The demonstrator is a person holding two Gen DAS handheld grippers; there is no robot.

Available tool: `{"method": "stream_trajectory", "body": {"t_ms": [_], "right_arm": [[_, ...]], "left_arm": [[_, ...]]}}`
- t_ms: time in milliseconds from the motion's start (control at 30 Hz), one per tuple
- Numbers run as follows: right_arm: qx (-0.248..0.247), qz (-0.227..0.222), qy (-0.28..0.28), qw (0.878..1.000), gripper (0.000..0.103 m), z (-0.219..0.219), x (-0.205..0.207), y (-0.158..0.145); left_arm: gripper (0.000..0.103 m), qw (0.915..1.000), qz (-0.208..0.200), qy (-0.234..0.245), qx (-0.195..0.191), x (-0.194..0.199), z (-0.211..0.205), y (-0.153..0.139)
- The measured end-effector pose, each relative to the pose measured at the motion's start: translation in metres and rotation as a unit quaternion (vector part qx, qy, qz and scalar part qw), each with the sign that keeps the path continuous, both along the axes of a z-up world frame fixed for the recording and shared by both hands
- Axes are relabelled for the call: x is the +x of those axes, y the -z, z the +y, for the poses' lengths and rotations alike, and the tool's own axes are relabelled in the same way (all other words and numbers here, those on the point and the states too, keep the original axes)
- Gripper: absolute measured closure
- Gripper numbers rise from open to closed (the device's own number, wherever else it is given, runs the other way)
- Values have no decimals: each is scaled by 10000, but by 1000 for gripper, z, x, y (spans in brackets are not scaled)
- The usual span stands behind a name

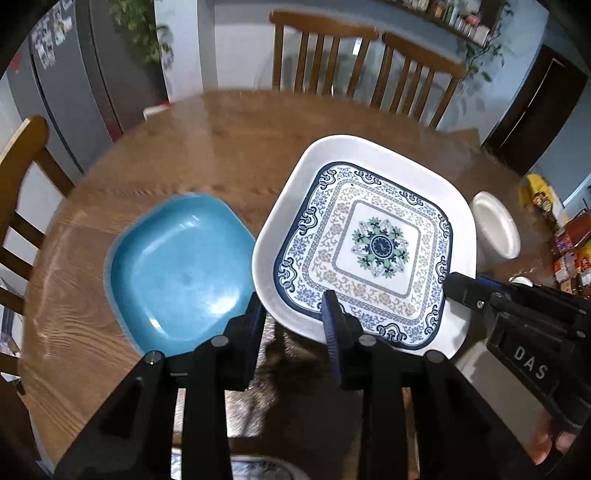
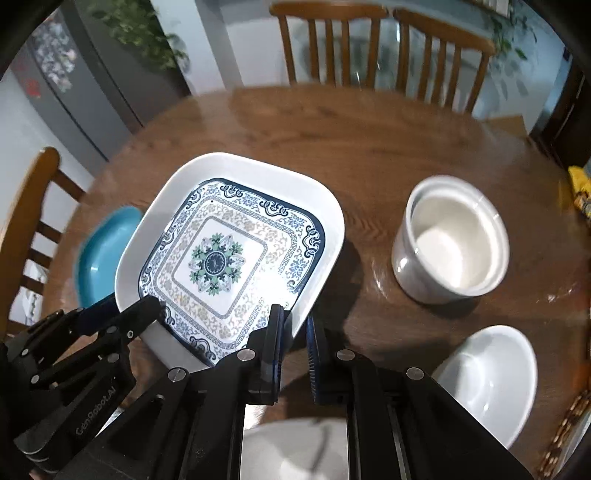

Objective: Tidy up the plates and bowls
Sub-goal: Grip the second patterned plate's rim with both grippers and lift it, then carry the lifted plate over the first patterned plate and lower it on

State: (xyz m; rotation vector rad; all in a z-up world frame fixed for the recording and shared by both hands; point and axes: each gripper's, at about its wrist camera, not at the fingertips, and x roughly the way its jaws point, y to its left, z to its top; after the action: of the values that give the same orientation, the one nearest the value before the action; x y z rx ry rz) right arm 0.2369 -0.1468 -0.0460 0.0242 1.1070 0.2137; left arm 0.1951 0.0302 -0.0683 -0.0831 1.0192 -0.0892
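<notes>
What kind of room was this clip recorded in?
Most likely a home dining area beside a kitchen: a round wooden table with wooden chairs around it, a grey fridge covered with magnets, and a houseplant by the wall.

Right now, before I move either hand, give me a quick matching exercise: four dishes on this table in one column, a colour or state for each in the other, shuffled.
Things:
1. patterned square plate
2. blue square plate
3. tall white pot
4. white bowl

States:
A. plain teal, flat on the table, untouched
B. round and shallow, nearest the right-hand camera
C. lifted at its near edge, both grippers' jaws on its rim
D. upright, deep, empty, standing alone

Pairs: 1-C, 2-A, 3-D, 4-B
</notes>
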Motion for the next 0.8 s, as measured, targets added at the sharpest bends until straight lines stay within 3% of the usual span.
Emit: {"method": "stream_trajectory", "body": {"t_ms": [167, 300, 567, 800], "right_arm": [[193, -332, -157, 9991, 90, 4, -36, -32], [235, -482, -199, 9984, 90, 14, -58, -39], [357, -463, -431, 9974, 89, 36, -98, -37], [227, -172, -989, 9947, 88, 68, -126, -19]], "left_arm": [[74, 9996, -290, -6, 26, -26, 17, -23], [74, 9992, -393, -6, 1, -50, 27, -31], [74, 9990, -431, -77, 99, -98, 48, -33], [74, 9984, -160, -529, 106, -141, 75, -14]]}}
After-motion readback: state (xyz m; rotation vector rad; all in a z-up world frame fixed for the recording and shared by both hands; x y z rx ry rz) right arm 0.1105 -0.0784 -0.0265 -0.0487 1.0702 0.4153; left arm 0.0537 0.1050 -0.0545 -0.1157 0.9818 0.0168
